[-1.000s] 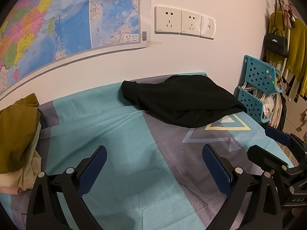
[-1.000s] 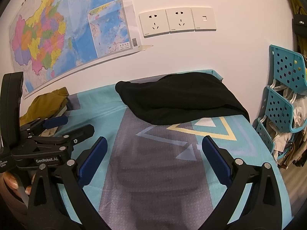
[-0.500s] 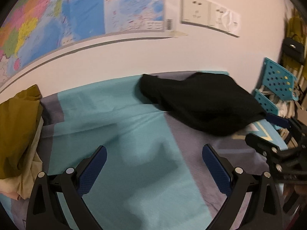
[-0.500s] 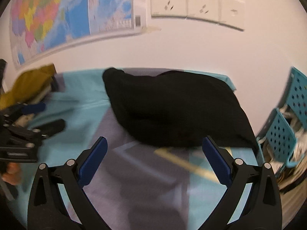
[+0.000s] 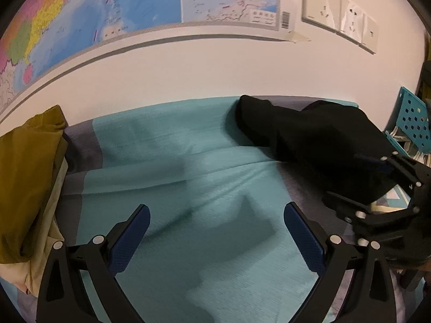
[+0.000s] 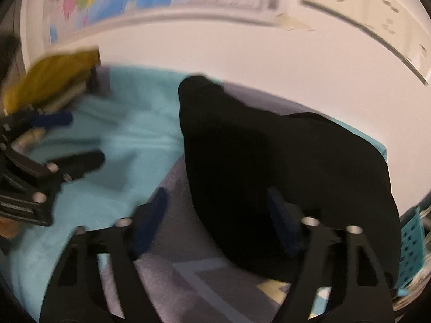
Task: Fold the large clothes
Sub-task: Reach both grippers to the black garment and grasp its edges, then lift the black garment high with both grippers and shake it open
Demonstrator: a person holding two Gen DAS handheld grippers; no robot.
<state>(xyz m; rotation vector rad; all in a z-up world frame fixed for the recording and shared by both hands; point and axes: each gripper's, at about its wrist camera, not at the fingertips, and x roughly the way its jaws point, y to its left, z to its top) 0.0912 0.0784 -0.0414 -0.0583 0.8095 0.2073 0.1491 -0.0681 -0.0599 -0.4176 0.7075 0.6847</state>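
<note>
Matt black cloth garment (image 5: pixel 317 140) on woven bedsheet (image 5: pixel 172 161).

Looking forward and down along the left tongs (image 5: pixel 215 238) from just above the bed (image 5: pixel 188 161), facing the white wall (image 5: pixel 215 67) with its map (image 5: pixel 121 2). Riding the right tongs (image 6: pixel 218 224) likewise, sitting nearer, seemingly right over the black garment (image 6: pixel 269 156), though blurring badly. Sharing bed, black garment (image 5: pixel 309 137), olive clothes (image 5: pixel 29 167), wall and map. Catching each other too: right tongs (image 5: pixel 377 185) at the left view's right edge, left tongs (image 6: pixel 62 140) at the right view's left edge.
</note>
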